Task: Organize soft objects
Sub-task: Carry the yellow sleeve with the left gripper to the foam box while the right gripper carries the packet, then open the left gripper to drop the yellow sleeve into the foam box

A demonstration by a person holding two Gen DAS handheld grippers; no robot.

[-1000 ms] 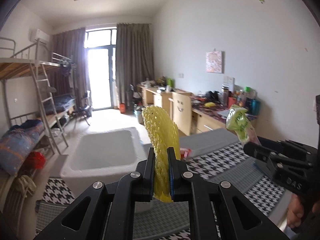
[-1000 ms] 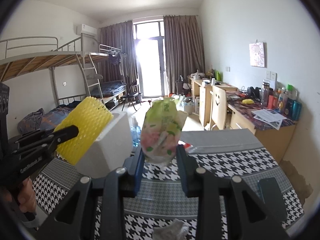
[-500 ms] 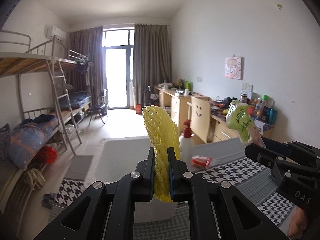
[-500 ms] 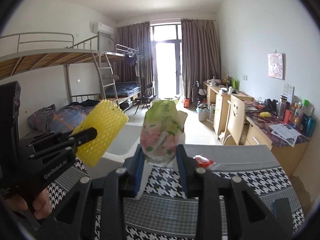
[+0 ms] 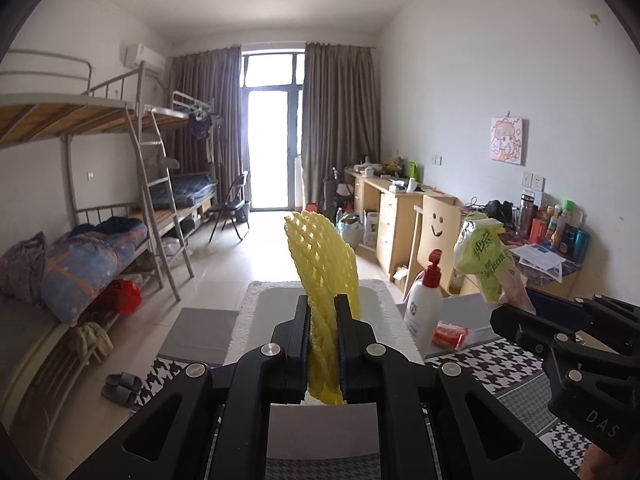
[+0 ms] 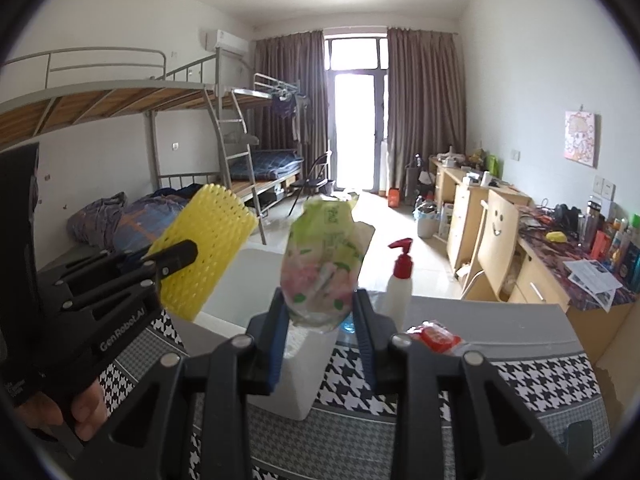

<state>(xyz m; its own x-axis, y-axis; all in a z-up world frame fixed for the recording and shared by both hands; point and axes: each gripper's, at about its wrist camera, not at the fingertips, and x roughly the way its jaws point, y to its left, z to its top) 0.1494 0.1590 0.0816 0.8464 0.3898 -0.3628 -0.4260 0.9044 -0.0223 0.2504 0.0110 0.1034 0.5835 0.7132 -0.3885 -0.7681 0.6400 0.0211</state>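
Left gripper [image 5: 323,322]: my jaws pinch the yellow foam net [image 5: 322,268], centre frame. Right gripper [image 6: 320,312]: jaws clamp the green tissue pack [image 6: 322,264]. Beyond, on the checked tabletop [image 6: 520,376]: white box [image 6: 236,296], pump bottle [image 6: 398,286], red packet [image 6: 436,334].

Foam, film, matt plastic, woven cloth

We see a yellow foam net sleeve [image 5: 320,276], soft and open-meshed; a crinkly glossy plastic pouch [image 6: 322,268]; matt black plastic grippers, left [image 5: 323,354] and right [image 6: 320,344], with shiny metal screws; a houndstooth cloth cover [image 6: 520,384], woven, matt; a smooth white plastic pump bottle [image 5: 424,304]; a white foam box [image 5: 256,312], grainy.
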